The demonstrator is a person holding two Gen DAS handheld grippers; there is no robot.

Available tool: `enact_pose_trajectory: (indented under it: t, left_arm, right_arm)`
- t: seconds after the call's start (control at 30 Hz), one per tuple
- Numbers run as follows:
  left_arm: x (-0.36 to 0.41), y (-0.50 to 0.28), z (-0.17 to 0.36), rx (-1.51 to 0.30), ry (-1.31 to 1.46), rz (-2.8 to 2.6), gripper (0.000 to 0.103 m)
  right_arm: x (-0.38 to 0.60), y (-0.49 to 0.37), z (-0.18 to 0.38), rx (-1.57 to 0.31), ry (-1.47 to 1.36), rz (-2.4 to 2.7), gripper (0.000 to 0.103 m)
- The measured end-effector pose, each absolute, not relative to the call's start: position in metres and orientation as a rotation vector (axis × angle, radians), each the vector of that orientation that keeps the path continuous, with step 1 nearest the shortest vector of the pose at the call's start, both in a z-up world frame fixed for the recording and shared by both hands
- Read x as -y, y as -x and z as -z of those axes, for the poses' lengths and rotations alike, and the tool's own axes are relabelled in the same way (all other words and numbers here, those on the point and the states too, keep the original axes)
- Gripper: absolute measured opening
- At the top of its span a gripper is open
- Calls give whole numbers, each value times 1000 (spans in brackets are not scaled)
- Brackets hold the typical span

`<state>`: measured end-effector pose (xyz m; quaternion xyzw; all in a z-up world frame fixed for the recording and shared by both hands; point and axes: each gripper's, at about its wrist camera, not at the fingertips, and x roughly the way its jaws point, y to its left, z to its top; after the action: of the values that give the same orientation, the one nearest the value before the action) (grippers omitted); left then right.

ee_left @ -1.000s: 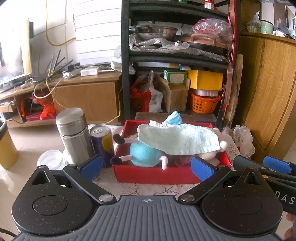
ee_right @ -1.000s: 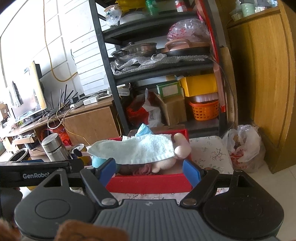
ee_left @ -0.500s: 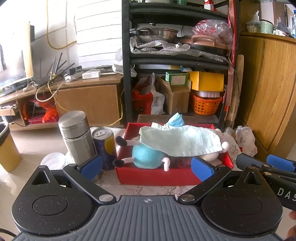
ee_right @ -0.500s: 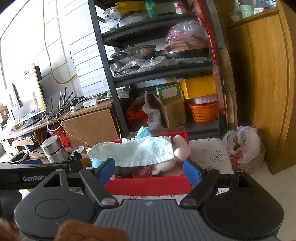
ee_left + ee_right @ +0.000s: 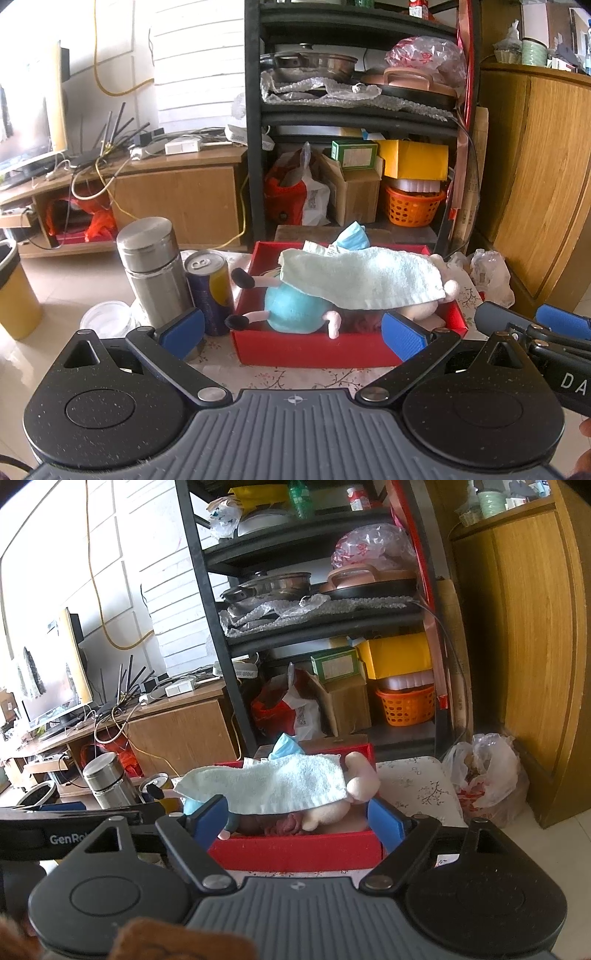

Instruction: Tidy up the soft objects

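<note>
Both of your grippers are spread wide with nothing between the pads. Your left gripper (image 5: 293,330) hangs in front of the red box (image 5: 314,349), its blue pads on either side of the box's near wall but short of it, not touching. Your right gripper (image 5: 295,818) sits the same way, a little to the right, with its pads framing the box (image 5: 295,849) from the front. Each gripper shows up at the edge of the other's view: the right one at the right edge of the left wrist view, the left one at the left edge of the right wrist view.

The soft things are all in the box. You have a pale green towel (image 5: 360,282) draped flat across the top, covering most of what lies under it. A blue plush (image 5: 295,308) lies at the left end beneath the towel, its thin limbs with dark feet sticking out over the box's left wall. A cream plush (image 5: 360,784) pokes out from under the towel's right end. Between them, low in the box, you can see something dark pink and crumpled; what it is cannot be told. A blue face mask (image 5: 351,240) stands up at the back of the box, just behind the towel.

The box rests on a table with a floral cloth (image 5: 424,790). Just left of the box stands a can (image 5: 210,291), nearly touching its wall, and a steel flask (image 5: 153,271) stands just left of the can. Behind the table you face a black shelf rack (image 5: 255,129).
</note>
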<state>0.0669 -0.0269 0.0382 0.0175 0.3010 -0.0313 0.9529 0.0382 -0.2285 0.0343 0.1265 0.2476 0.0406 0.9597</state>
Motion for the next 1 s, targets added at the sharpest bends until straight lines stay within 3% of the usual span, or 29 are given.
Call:
enact_pose_trajectory:
  t: [1.0]
  left_arm:
    - [33,-65,-36,-612,-53,74,98]
  right_arm:
    - [228,-38,-33,-499,-254,-44,56]
